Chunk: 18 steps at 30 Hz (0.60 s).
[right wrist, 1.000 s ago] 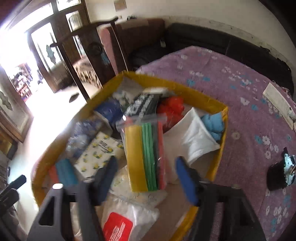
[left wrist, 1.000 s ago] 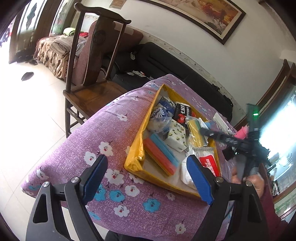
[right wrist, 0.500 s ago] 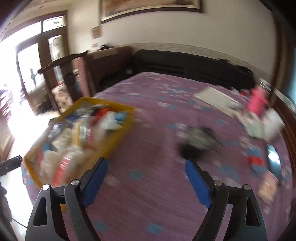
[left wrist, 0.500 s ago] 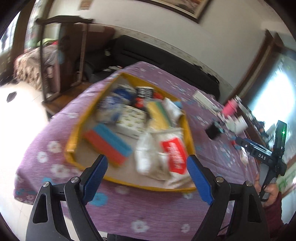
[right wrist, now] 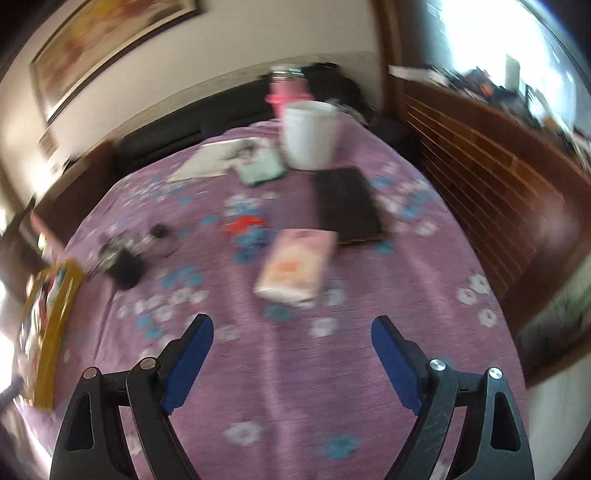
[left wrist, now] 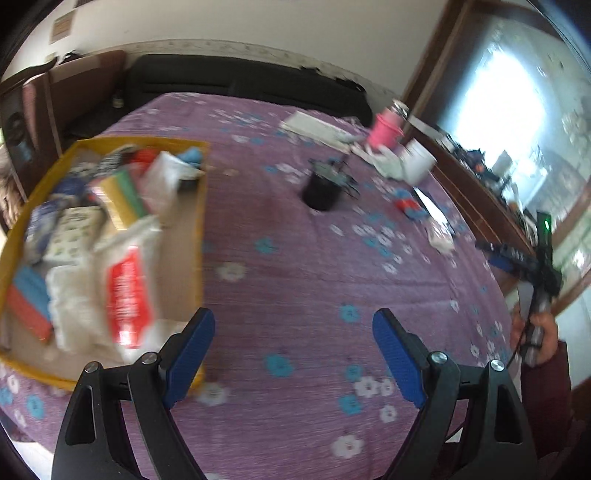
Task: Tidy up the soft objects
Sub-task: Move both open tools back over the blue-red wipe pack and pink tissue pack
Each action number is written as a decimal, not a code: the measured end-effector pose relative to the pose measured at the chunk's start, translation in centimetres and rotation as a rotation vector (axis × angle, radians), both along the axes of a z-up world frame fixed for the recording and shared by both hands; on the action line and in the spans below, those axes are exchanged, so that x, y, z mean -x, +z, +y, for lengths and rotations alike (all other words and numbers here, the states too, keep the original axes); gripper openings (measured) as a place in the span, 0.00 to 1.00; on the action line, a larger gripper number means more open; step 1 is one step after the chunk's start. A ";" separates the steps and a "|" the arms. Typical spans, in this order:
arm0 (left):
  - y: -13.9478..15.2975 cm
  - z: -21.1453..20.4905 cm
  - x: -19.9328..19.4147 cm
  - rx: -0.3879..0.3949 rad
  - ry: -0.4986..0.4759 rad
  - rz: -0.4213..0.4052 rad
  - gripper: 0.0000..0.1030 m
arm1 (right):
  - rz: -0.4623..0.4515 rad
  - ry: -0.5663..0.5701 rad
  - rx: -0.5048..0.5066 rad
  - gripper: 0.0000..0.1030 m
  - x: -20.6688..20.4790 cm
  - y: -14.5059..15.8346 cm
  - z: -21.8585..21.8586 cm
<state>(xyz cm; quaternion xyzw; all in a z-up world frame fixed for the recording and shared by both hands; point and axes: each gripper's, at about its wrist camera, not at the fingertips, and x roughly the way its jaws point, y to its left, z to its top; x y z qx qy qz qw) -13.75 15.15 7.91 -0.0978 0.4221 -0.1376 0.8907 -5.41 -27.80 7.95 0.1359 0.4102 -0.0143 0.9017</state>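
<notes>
black pouch point(right wrist: 123, 267), white bucket point(right wrist: 309, 134) (blurred), pink packet point(right wrist: 295, 267)

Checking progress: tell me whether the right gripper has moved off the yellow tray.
Yes. The right gripper, open and empty, swung right; the yellow tray now sits at the view's left edge.

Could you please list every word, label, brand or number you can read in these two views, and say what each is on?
None can be read.
White packet with a red label in the yellow box: print blurred.
Pink packet on the purple cloth: orange mark, blurred.
Wall notice: too small.
</notes>
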 end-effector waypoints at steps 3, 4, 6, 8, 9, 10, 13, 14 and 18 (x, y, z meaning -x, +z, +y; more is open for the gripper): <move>-0.2 -2.1 -0.4 -0.027 -0.035 0.014 0.84 | -0.006 -0.023 -0.048 0.87 -1.7 -0.1 -1.4; -0.3 -2.8 -0.6 -0.040 -0.046 0.020 0.84 | -0.014 -0.007 -0.050 0.87 -2.6 0.0 -1.1; -0.2 -3.7 -0.6 -0.058 -0.056 0.025 0.84 | -0.022 0.029 -0.040 0.87 -4.3 0.3 0.1; -0.1 -4.3 -0.6 -0.077 -0.063 0.029 0.84 | -0.017 0.079 -0.030 0.87 -6.4 0.3 1.8; -0.1 -4.6 -0.6 -0.089 -0.066 0.031 0.84 | -0.009 0.098 -0.024 0.87 -7.3 0.1 2.6; -0.1 -4.9 -0.6 -0.098 -0.069 0.033 0.84 | 0.004 0.119 -0.007 0.87 -8.4 -0.1 3.6; -0.1 -5.4 -0.5 -0.124 -0.073 0.040 0.84 | 0.049 0.159 0.075 0.87 -11.6 -1.1 6.1; -0.1 -5.5 -0.4 -0.129 -0.073 0.041 0.84 | 0.070 0.160 0.112 0.87 -12.8 -1.6 6.7; 0.3 -5.3 -0.2 -0.137 -0.061 0.037 0.84 | 0.136 0.158 0.153 0.62 -16.0 -3.3 7.5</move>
